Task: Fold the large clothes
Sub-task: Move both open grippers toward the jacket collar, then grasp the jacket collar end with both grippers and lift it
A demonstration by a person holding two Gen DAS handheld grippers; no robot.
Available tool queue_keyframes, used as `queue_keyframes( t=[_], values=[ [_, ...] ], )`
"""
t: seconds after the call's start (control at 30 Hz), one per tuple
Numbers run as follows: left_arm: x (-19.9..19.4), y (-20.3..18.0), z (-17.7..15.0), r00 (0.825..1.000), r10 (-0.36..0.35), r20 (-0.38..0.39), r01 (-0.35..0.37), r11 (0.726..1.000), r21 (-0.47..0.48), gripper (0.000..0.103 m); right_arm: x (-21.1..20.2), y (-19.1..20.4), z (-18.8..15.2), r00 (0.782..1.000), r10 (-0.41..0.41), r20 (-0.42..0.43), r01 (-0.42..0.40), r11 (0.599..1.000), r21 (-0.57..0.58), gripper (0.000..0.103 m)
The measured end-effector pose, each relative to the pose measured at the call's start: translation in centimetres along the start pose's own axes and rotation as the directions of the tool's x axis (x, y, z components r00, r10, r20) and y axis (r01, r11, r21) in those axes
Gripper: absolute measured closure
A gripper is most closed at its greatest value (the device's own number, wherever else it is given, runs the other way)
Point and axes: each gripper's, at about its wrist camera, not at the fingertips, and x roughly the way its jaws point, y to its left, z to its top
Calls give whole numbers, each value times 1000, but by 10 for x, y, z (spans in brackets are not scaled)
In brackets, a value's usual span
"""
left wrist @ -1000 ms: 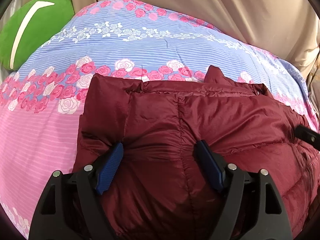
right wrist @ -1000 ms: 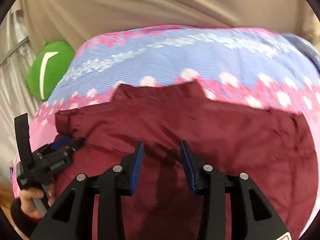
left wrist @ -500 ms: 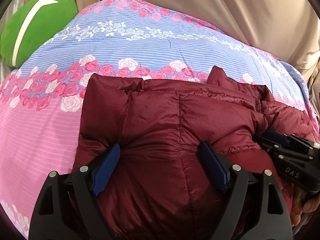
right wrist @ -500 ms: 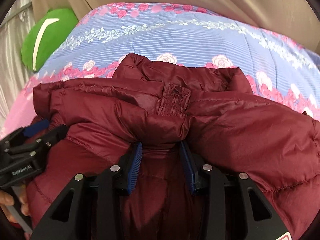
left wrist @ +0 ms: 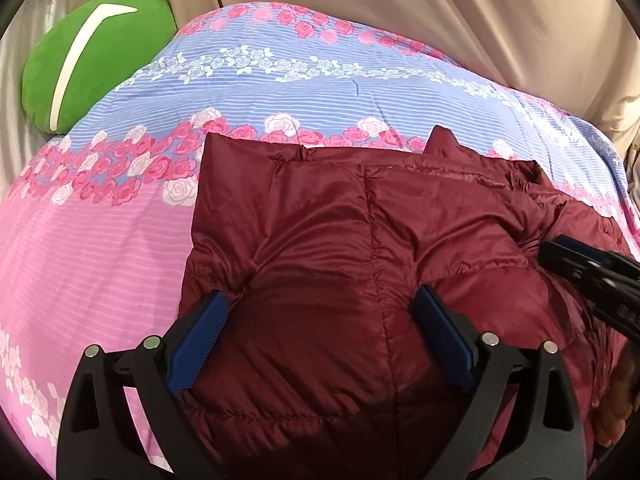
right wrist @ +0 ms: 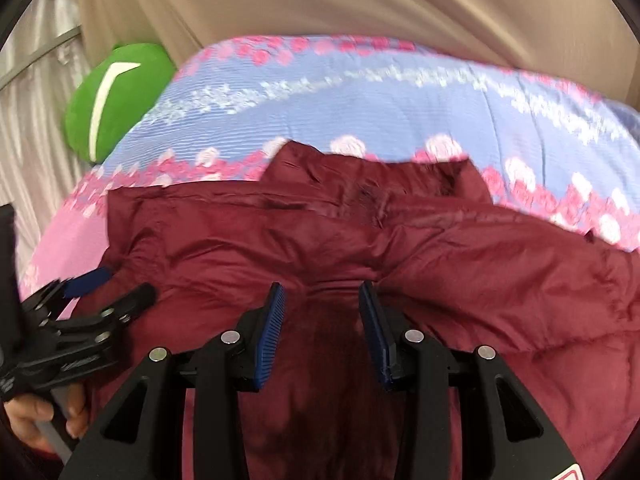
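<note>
surface: floral quilt [left wrist: 320, 92] on a bed, blue striped band with white and pink roses across the far part, pink striped band nearer; blurred in right wrist view [right wrist: 380, 104]
room: beige curtain [left wrist: 440, 12] hangs behind the bed, pale silvery drape at far left
cushion: green cushion [left wrist: 92, 56] with a white stripe, at bed's far left corner, well apart from the jacket; also seen at [right wrist: 116, 96]
jacket: maroon puffer jacket [left wrist: 340, 240] lies on the near part of the quilt, collar toward the blue band [right wrist: 380, 184], puffy and creased
left gripper: [left wrist: 320, 316] fingers wide apart, blue pads pressed into the jacket fabric on each side of a bulge
right gripper: [right wrist: 322, 316] fingers apart, a narrower gap, bunched fabric between pads; clamped or not, cannot tell
in the way: jacket bulk hides quilt beneath; each gripper shows at the other view's edge
</note>
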Motion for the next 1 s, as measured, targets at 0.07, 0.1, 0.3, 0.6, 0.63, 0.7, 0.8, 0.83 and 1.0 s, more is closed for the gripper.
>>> queue_keyframes(
  t=[0.07,0.1,0.3,0.6,0.63,0.7,0.8,0.83,1.0],
  values=[
    [0,-1,0,1000,6,-1,-6,1000,1,11,3,7,-3,1000,-6,-22,6,999,-35,65],
    [-1,0,0,1000,6,-1,-6,1000,1,11,11,8,-5,999,-17,-41,16,999,-40,65],
    [-23,19,-1,998,-64,-4,63,994,-87,11,28,3,-9,997,4,-71,-6,1000,-25,65],
    [-3,68,-9,940,-334,-68,295,898,-326,13,31,2,-12,998,13,-66,-14,1000,-24,64],
    [0,63,-8,919,-388,-74,344,879,-331,18,31,2,-12,998,17,-66,-18,1000,-21,64],
    [2,52,-6,911,-402,-91,358,881,-311,33,31,1,-12,998,24,-66,-25,1000,-15,64],
    [-4,40,0,904,-420,-82,384,881,-276,72,31,-1,-11,997,40,-67,-40,999,-4,63],
    [-10,37,3,900,-431,-68,398,875,-274,80,31,-2,-10,996,51,-68,-51,999,4,63],
    [-56,13,25,858,-512,36,506,834,-221,89,18,-15,-6,990,121,-70,-115,989,89,63]
  ],
)
